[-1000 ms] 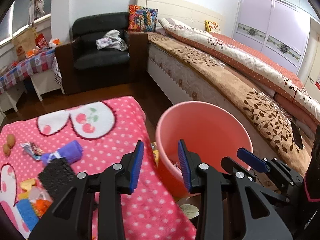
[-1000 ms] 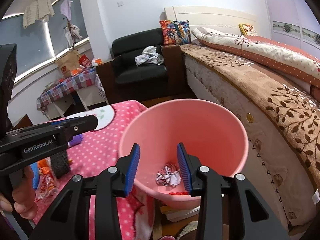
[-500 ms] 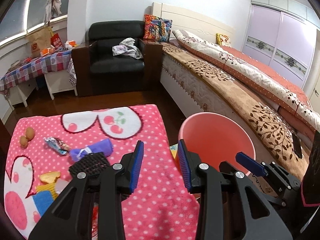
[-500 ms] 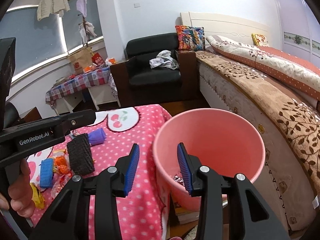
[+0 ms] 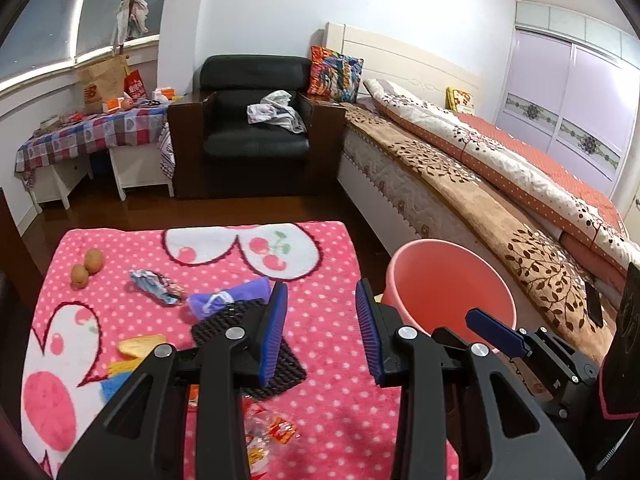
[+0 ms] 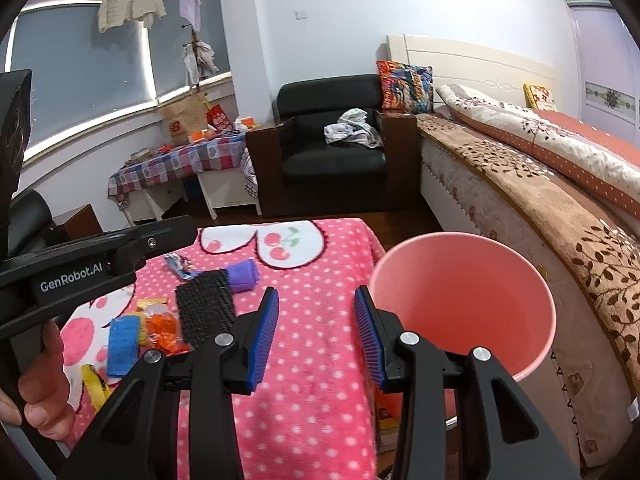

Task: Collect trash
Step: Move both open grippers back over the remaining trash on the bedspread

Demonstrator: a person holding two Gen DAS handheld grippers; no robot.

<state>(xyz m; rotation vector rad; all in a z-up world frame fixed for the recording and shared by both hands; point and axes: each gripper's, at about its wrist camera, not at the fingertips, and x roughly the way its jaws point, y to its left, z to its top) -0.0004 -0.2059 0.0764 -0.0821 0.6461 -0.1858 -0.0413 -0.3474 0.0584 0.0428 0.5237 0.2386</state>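
A pink bucket (image 5: 448, 288) stands on the floor right of a table with a pink dotted cloth (image 5: 328, 352); it also shows in the right wrist view (image 6: 464, 300). On the cloth lie a crumpled foil wrapper (image 5: 156, 286), a purple cloth roll (image 5: 230, 298), a black mesh pad (image 5: 248, 356), a red-and-clear wrapper (image 5: 272, 432), yellow and blue bits (image 5: 138, 346) and two brown round things (image 5: 86, 266). My left gripper (image 5: 322, 336) is open and empty above the cloth. My right gripper (image 6: 316, 336) is open and empty, between the table's right edge and the bucket.
A black armchair (image 5: 256, 128) with clothes stands beyond the table. A bed (image 5: 500, 184) runs along the right, close behind the bucket. A checked side table (image 5: 92, 132) stands at the back left. Dark wood floor lies between them.
Both grippers have pulled back and up from the bucket and swung left. More of the table and its trash shows now. Both stay open and empty.
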